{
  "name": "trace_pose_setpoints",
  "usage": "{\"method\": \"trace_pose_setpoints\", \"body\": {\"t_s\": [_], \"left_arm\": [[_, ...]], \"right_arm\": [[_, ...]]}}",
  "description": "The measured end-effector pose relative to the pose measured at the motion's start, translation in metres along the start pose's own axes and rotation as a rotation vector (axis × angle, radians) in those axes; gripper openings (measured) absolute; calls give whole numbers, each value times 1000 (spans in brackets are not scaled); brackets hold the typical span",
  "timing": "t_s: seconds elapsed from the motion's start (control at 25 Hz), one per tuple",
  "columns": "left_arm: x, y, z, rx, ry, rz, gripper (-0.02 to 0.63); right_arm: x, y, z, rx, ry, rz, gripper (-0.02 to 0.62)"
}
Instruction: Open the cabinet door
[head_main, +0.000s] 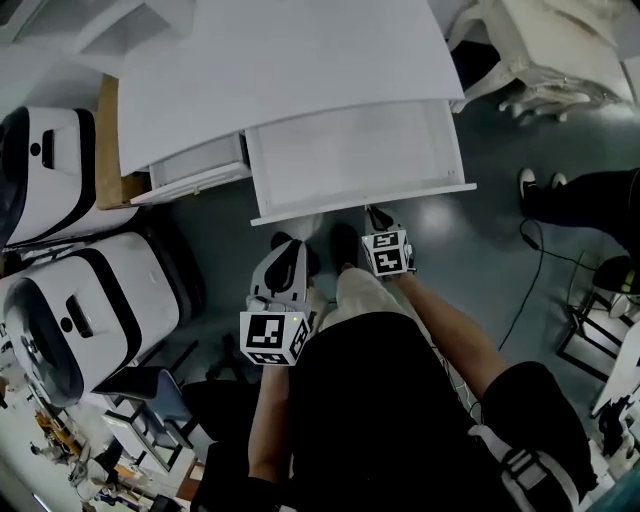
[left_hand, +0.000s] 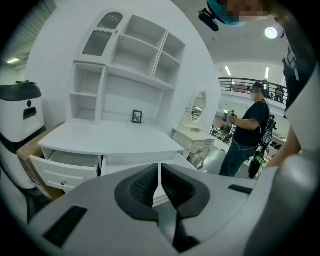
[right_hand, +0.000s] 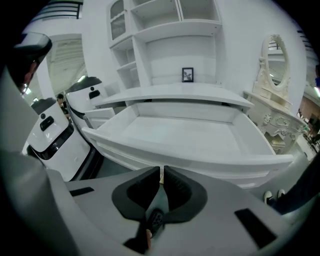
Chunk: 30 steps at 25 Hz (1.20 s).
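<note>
A white desk (head_main: 280, 70) with a shelf hutch stands in front of me. Its wide centre drawer (head_main: 360, 200) is pulled far out and shows nothing inside (right_hand: 190, 160). The small left drawer (head_main: 195, 175) is partly out (left_hand: 65, 170). The hutch's upper left compartment has a closed glazed door (left_hand: 102, 35). My left gripper (head_main: 285, 242) hovers below the centre drawer's front, shut with nothing between its pads (left_hand: 160, 182). My right gripper (head_main: 375, 213) is just at the drawer's front edge, its pads nearly together with nothing held (right_hand: 162, 180).
Two white-and-black machines (head_main: 60, 170) (head_main: 90, 310) and a cardboard box (head_main: 108, 140) crowd the desk's left side. An ornate white dresser with an oval mirror (right_hand: 272, 115) stands to the right. A person (left_hand: 247, 135) stands beyond it. A cable (head_main: 530, 280) lies on the floor.
</note>
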<state>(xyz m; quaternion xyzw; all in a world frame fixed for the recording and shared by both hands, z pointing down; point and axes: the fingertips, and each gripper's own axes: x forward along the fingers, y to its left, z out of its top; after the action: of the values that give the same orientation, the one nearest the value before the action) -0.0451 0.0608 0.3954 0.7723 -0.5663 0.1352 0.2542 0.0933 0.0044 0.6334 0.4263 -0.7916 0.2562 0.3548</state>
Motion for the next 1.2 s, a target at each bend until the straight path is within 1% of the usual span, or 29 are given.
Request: {"method": "trace_pose_setpoints", "body": {"t_s": [0.08,0.2,0.36,0.48,0.6,0.72,0.88,1.2], "left_arm": [[-6,2,0,-3,-10,4,34],[-14,6,0,-19,-21,9,34],[-23,16,-3,-25,-24,-5,34],[-29,29,-4,-31,-26,-13,34],[-32,44,4,-36,-38,-30,34],[-34,59,20,-26,-63,-59,34],[-45,87,43,1,-92,-92,34],[-76,139,78,48,-154,-137,34]], "right_arm": [[-9,3,5,-8,-12,5,37],[-26,10,13,23,-29,23,17],[-45,20,25,58,-52,37,16],[-61,31,41,43,-88,46,15],[-79,44,64,37,-131,69,16],[-99,63,92,13,-184,95,15],[-121,94,134,-25,-272,75,16],[-162,159,215,-19,-469,77,15]]}}
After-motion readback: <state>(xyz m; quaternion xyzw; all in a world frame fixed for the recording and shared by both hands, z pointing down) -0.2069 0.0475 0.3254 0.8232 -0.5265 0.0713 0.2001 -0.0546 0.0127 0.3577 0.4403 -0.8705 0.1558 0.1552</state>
